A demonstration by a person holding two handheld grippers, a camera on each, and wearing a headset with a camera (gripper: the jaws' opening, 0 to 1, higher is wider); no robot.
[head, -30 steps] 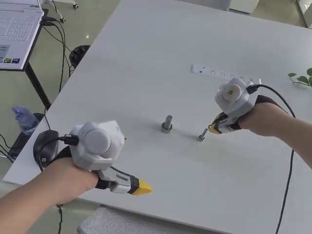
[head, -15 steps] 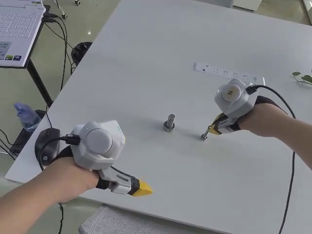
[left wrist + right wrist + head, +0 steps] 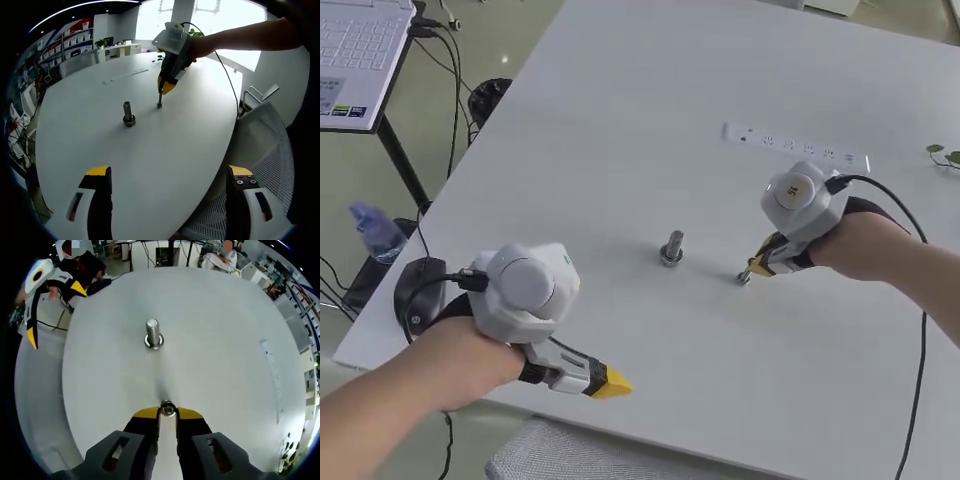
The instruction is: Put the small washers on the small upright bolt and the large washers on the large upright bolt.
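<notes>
The right claw (image 3: 752, 270) is seen right of centre in the head view, apparently clenched on the top of the small upright bolt (image 3: 744, 277). Whether a washer is pinched there too can't be told. The large upright bolt (image 3: 672, 249) is stood mid-frame, near it on the white bench (image 3: 620, 120). The left claw (image 3: 610, 383) is held released, jaws wide apart, over the bench at lower left. A power strip (image 3: 795, 148) is laid upper right.

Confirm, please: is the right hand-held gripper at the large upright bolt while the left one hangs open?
Not quite: the right gripper view shows the right hand-held gripper at the small upright bolt, with the large upright bolt standing apart. The left hand-held gripper does hang open.
</notes>
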